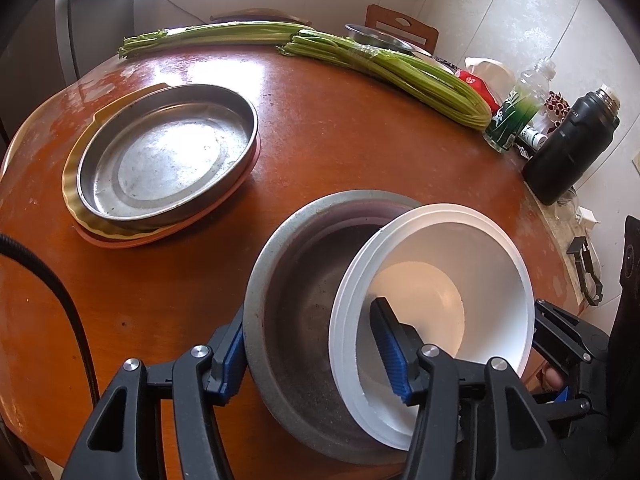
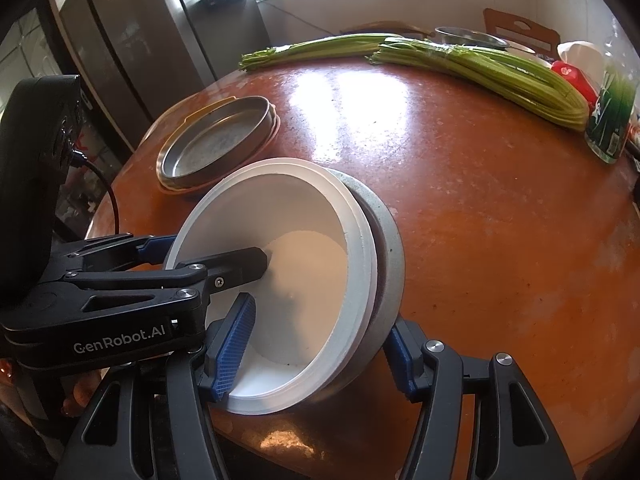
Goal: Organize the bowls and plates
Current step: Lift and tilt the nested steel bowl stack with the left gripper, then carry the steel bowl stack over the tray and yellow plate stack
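White bowl sits tilted inside grey metal bowl, near table edge. Left gripper: jaws apart, straddling both bowls' near walls, one finger outside grey bowl, one inside white. Right gripper: likewise spread across both rims; firm contact not determinable. Metal plate rests on stacked plates, well apart.

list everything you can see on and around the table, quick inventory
white bowl: 1, white, tilted inside grey bowl
grey bowl: 1, grey, near table edge
metal pan: 1, silver, on stacked yellow and orange plates
celery: 2 bundles, green, far side
metal dish: 1, silver, behind celery
plastic bottle: 1, clear, green label
flask: 1, black
table: 1, reddish brown
left tool: spans both bowls' near walls
right tool: spans both bowls' near walls
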The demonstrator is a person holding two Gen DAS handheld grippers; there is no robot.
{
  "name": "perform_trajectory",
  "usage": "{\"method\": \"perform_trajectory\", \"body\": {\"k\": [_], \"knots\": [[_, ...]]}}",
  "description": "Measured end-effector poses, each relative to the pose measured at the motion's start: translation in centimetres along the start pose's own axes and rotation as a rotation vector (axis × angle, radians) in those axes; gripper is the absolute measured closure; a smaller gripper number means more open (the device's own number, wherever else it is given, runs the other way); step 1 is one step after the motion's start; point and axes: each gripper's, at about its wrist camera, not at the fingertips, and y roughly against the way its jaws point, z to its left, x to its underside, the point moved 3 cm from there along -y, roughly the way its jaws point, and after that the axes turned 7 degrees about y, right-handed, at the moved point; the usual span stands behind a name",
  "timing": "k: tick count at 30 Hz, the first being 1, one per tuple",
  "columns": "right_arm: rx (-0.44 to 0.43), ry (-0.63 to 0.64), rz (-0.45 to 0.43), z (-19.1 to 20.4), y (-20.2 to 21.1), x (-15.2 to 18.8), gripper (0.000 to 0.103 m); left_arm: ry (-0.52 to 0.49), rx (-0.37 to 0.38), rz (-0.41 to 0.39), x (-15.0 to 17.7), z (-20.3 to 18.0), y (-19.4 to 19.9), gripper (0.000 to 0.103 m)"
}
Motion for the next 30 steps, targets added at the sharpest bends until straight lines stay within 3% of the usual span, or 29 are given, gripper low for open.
{"method": "perform_trajectory", "body": {"k": [30], "knots": [[-0.006,0.025,-0.044,0.2,1.8,-1.2,0.039,-0.010,-0.007,-0.046,-0.8,-0.8,2.0,0.047]]}}
